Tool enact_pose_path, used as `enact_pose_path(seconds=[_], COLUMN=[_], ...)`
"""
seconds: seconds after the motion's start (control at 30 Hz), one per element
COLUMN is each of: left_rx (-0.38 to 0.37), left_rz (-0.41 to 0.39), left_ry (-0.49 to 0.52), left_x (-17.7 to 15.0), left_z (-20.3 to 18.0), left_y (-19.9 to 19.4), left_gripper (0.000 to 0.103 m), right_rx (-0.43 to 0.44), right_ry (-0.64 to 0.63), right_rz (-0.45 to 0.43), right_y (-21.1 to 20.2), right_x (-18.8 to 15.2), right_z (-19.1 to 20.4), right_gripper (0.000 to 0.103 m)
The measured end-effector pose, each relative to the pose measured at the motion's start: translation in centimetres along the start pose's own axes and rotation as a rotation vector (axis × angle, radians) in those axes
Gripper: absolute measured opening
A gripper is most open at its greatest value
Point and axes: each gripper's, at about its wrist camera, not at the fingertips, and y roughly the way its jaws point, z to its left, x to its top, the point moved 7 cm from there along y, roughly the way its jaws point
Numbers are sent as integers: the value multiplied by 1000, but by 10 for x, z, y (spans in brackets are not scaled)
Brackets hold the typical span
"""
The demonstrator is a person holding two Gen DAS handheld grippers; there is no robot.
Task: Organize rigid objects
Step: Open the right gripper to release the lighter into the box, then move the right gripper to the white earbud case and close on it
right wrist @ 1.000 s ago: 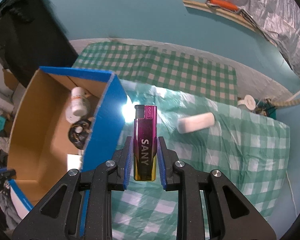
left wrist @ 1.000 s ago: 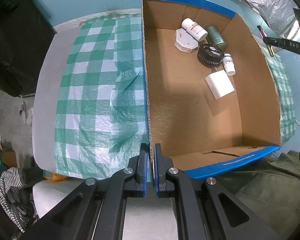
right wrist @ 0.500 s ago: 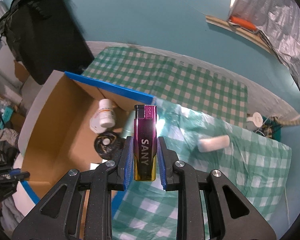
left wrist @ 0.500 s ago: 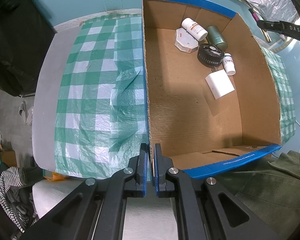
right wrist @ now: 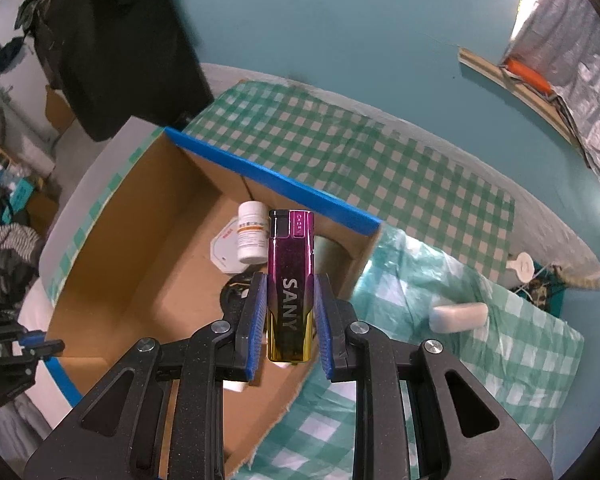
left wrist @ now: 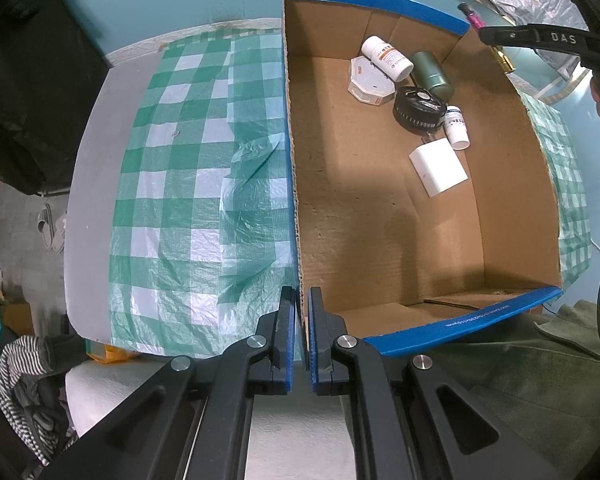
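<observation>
While my right gripper [right wrist: 288, 320] stays clamped on the magenta-and-gold SANY lighter [right wrist: 290, 288], held upright over the right wall of the cardboard box [left wrist: 384, 216], my left gripper [left wrist: 298, 338] pinches the box's left wall near its front corner, jaws together on the cardboard, steadying it. Step in hand: carrying the lighter to the box. Already inside, toward the far right corner, lie a white pill bottle [left wrist: 387, 58], an octagonal white box [left wrist: 369, 85], a green canister [left wrist: 432, 74], a black round lid [left wrist: 419, 109], a small vial [left wrist: 457, 127] and a white block [left wrist: 438, 167]. Next, I judge, the lighter must pass fully inside the rim, descend, then be released. A white oblong piece [right wrist: 458, 317] remains on the checked tablecloth [right wrist: 380, 168].
</observation>
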Motion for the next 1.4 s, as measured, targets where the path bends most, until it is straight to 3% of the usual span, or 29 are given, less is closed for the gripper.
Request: enact_pose_path(seconds=[0.73, 0.8, 0.9, 1.03, 1.4], left_rx=[-3, -2, -2, -2, -2], left_rz=[2, 2, 3, 5, 4], left_ry=[-3, -2, -2, -1, -3], left_x=[0, 0, 1, 1, 0], left_z=[-1, -1, -1, -1, 0], left_y=[0, 0, 0, 0, 0], left_gripper=[5, 5, 5, 5, 5], right_rx=[21, 19, 10, 5, -11], right_ry=[-23, -20, -12, 1, 61], right_rz=[61, 60, 53, 53, 61], right_y=[25, 23, 19, 14, 4], right_x=[3, 3, 4, 3, -6], right_z=[16, 15, 13, 7, -22], right_gripper=[22, 24, 36, 40, 42])
